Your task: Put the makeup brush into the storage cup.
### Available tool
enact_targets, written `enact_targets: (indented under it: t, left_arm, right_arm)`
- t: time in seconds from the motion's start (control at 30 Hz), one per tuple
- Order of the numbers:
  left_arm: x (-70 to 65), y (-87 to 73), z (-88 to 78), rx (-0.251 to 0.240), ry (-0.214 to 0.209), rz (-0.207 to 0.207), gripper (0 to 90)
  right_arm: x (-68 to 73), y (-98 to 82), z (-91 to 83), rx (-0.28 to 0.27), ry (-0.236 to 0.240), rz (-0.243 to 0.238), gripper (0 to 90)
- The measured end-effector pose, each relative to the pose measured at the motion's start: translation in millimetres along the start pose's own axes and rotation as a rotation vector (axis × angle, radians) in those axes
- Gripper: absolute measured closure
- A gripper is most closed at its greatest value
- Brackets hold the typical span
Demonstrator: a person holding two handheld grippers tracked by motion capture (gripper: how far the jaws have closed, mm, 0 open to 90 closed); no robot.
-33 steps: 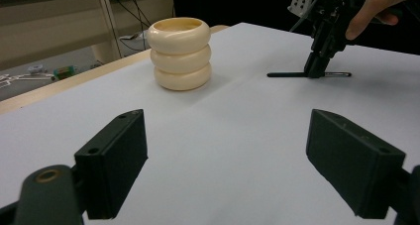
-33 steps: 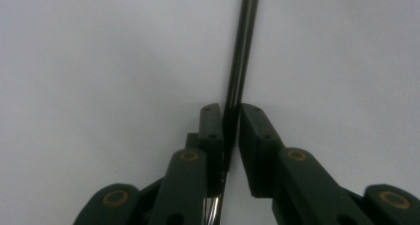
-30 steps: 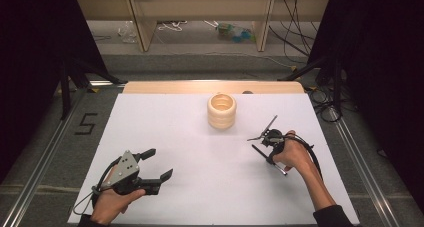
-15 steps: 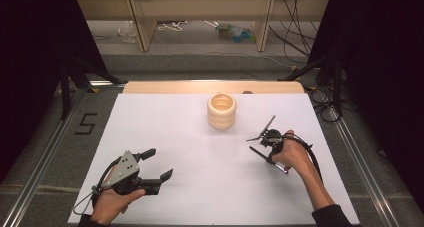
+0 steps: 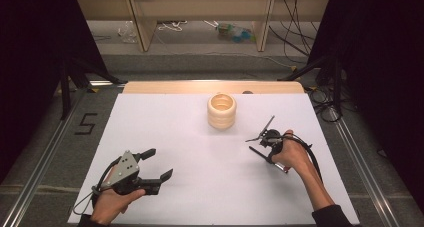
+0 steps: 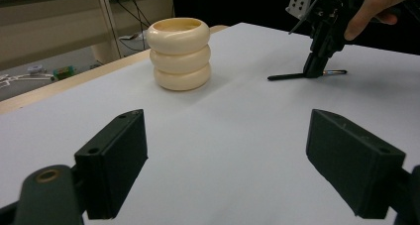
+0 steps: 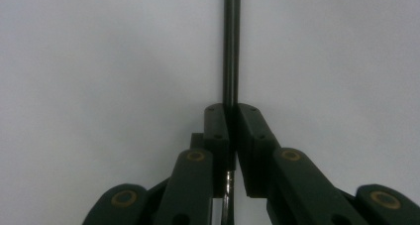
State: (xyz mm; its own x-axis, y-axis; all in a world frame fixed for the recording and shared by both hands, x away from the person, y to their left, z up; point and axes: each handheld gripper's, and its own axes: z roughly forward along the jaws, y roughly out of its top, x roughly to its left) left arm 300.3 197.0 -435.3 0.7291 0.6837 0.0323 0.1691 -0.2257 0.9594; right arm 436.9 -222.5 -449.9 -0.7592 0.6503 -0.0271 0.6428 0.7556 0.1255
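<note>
a: what's hard to see?
b: the thin black rod is cut off past the top edge of the right gripper view, and its lower end hides behind the pads.
a: where is it?
b: pinched between the right gripper's closed jaws, low over the white table, right of the cream ringed holder.
a: anything inside the holder?
b: can't tell.
a: the left gripper?
b: jaws wide apart, nothing between them.

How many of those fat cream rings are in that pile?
3: the cream rings sit stacked one on another near the far edge of the white table, between the two grippers. Nothing seems hidden.
</note>
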Motion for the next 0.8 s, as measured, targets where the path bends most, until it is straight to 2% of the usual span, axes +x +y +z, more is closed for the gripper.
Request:
enact_targets:
  t: [0.1, 0.13, 0.17, 0.2, 0.27, 0.3, 0.37, 0.43, 0.47, 0.8]
  left_arm:
    - [-0.8, -0.3, 0.7, 0.006, -0.003, 0.006, 16.0]
    - [-1.1, -0.7, 1.7, 0.000, -0.009, 0.000, 16.0]
    - [-1.1, -0.7, 1.8, 0.000, -0.009, 0.000, 16.0]
    - [-1.2, -0.7, 1.8, 0.000, -0.009, 0.001, 16.0]
    - [-0.7, -0.2, 1.1, 0.006, -0.007, 0.013, 16.0]
    - [-1.4, -0.3, 0.9, 0.007, -0.003, 0.001, 16.0]
    - [-0.8, -0.1, 1.0, 0.006, -0.004, 0.012, 16.0]
    - [-1.9, -0.6, 1.4, 0.006, -0.008, 0.005, 16.0]
    - [-2.1, -0.5, 1.3, 0.009, -0.009, 0.009, 16.0]
    - [-3.1, -0.4, 1.8, 0.012, -0.015, 0.020, 16.0]
  right_arm:
    - [-1.8, -1.9, -3.7, -0.033, 0.014, 0.000, 84.0]
    - [-0.8, -1.7, -6.4, -0.022, 0.011, 0.017, 84.0]
    - [-2.7, -2.9, -8.1, -0.046, 0.007, -0.012, 84.0]
    - [-1.5, -3.1, -9.4, -0.052, 0.012, -0.001, 84.0]
    - [0.9, -2.5, -14.0, -0.063, 0.009, -0.012, 84.0]
    - [1.8, -1.8, -15.6, -0.070, 0.005, -0.028, 84.0]
    - [5.6, -0.5, -19.1, -0.083, -0.003, -0.044, 84.0]
    - [8.7, 0.2, -21.9, -0.097, -0.011, -0.067, 84.0]
    - [11.2, 0.3, -23.4, -0.101, -0.009, -0.061, 84.0]
    - [27.9, 2.8, -36.5, -0.141, -0.020, -0.131, 84.0]
